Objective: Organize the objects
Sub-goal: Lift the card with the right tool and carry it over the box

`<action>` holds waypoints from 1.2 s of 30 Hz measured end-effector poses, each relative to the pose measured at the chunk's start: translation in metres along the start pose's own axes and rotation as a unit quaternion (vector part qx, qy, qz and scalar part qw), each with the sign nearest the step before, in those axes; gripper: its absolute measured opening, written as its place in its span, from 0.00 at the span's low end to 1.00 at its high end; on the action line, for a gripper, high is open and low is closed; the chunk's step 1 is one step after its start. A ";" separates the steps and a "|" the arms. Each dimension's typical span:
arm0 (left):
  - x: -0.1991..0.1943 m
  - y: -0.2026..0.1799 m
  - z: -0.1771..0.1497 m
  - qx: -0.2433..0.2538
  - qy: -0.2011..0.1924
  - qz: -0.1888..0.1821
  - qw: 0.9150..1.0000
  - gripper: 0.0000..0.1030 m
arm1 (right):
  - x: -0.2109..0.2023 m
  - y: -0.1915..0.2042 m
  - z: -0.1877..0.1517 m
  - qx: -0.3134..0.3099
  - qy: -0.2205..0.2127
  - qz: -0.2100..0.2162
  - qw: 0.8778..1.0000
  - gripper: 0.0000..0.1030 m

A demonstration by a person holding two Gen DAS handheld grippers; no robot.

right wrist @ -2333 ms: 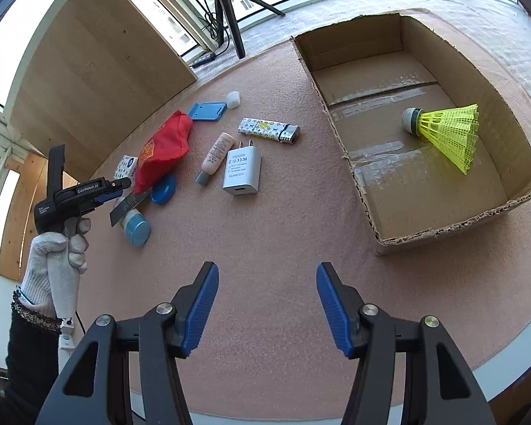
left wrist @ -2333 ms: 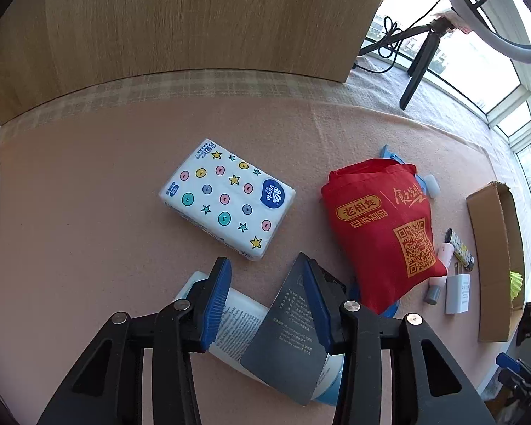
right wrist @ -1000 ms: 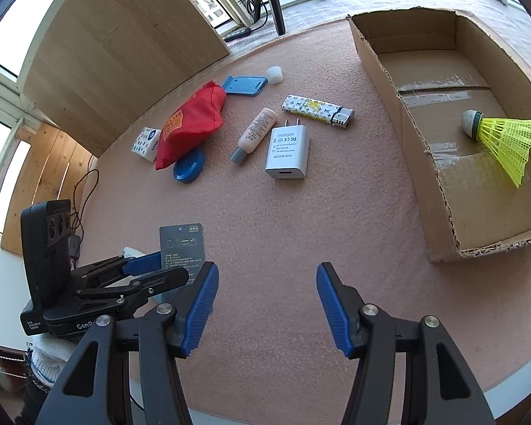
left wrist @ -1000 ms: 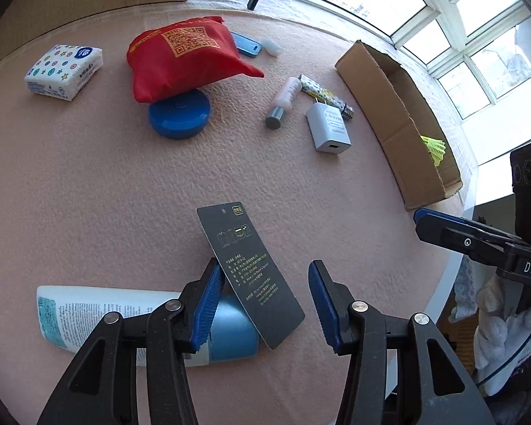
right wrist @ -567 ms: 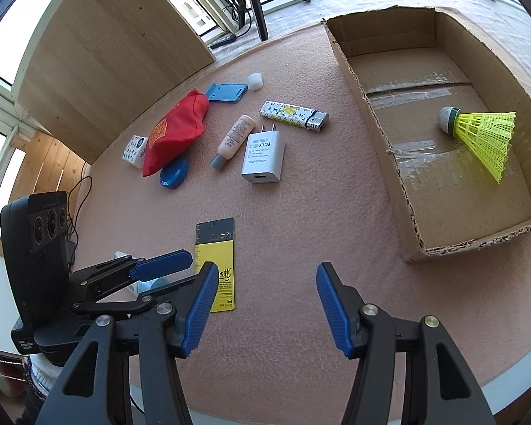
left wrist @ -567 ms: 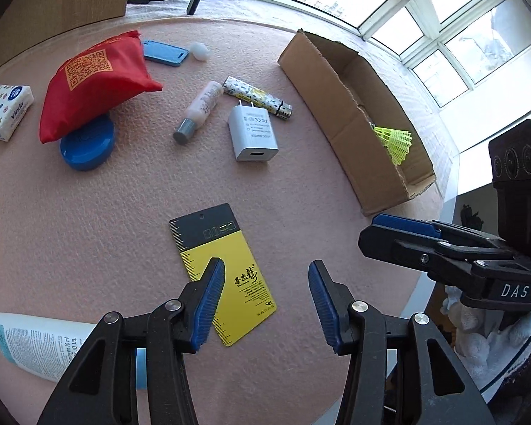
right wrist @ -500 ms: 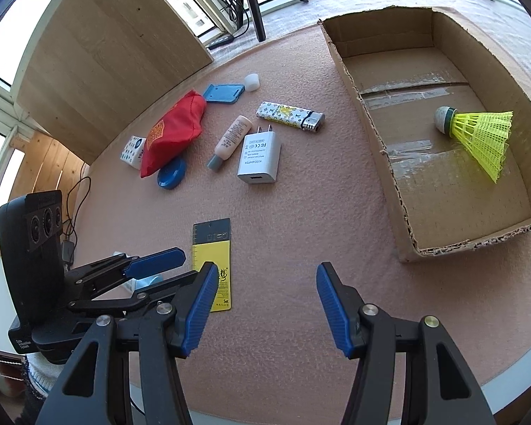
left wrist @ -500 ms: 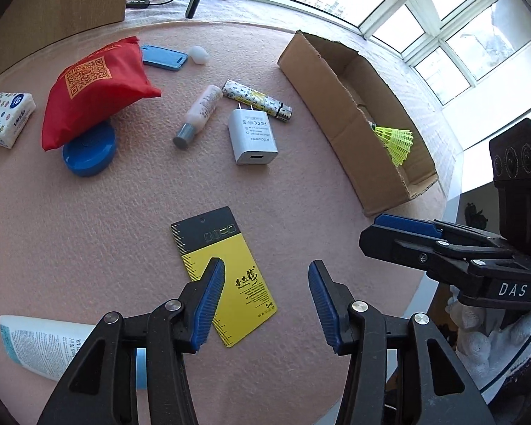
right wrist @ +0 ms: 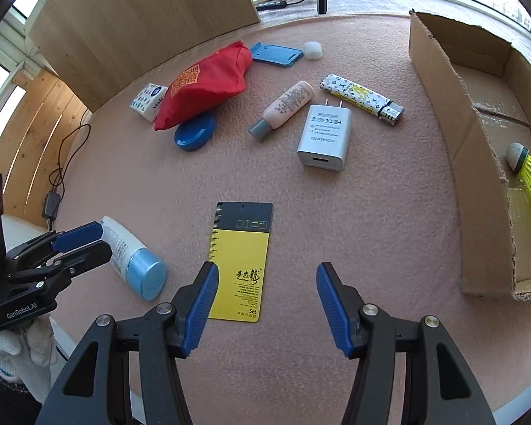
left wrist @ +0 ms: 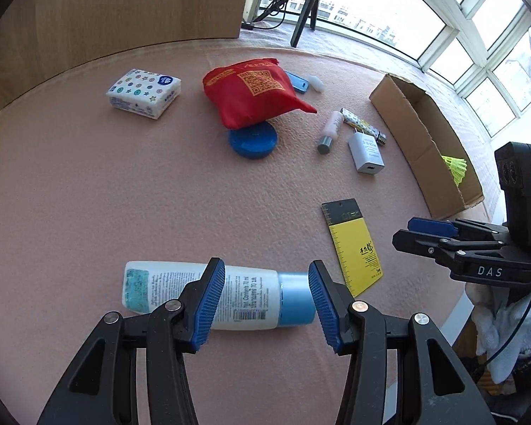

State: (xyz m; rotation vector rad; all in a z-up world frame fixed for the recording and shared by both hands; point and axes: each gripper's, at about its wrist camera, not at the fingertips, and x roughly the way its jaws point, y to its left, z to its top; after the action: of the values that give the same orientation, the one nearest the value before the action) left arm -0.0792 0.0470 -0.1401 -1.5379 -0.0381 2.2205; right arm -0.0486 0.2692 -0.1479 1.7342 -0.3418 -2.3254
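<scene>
Fingers of my left gripper (left wrist: 266,296) stand wide apart over the white tube (left wrist: 209,299) lying on the bench (left wrist: 124,194), holding nothing, while my right gripper (right wrist: 267,299) gapes empty above the yellow card's (right wrist: 242,265) near end.

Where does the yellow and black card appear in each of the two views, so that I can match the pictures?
Left wrist view: the yellow and black card lies flat at right of centre, beyond the cap end of the white tube.
Right wrist view: the card lies at lower centre, just ahead of the open right gripper.
Shared landmark: the white charger lies beyond the card in both views.
</scene>
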 end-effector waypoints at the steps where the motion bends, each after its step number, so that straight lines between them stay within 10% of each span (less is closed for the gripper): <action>1: -0.005 0.003 -0.004 -0.003 -0.006 0.004 1.000 0.52 | 0.004 0.003 0.002 -0.003 0.001 -0.004 1.000 0.52; 24: -0.034 0.058 -0.063 -0.010 -0.014 0.033 0.999 0.59 | 0.052 0.070 -0.001 -0.096 0.052 -0.139 0.984 0.58; 36: -0.034 0.064 -0.059 -0.014 -0.012 0.015 1.000 0.59 | 0.037 0.058 -0.011 -0.077 0.038 -0.129 0.988 0.46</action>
State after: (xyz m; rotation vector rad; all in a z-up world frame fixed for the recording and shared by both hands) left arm -0.0382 -0.0365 -0.1498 -1.5362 -0.0547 2.2706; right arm -0.0465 0.2019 -0.1662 1.8786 0.0800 -2.3747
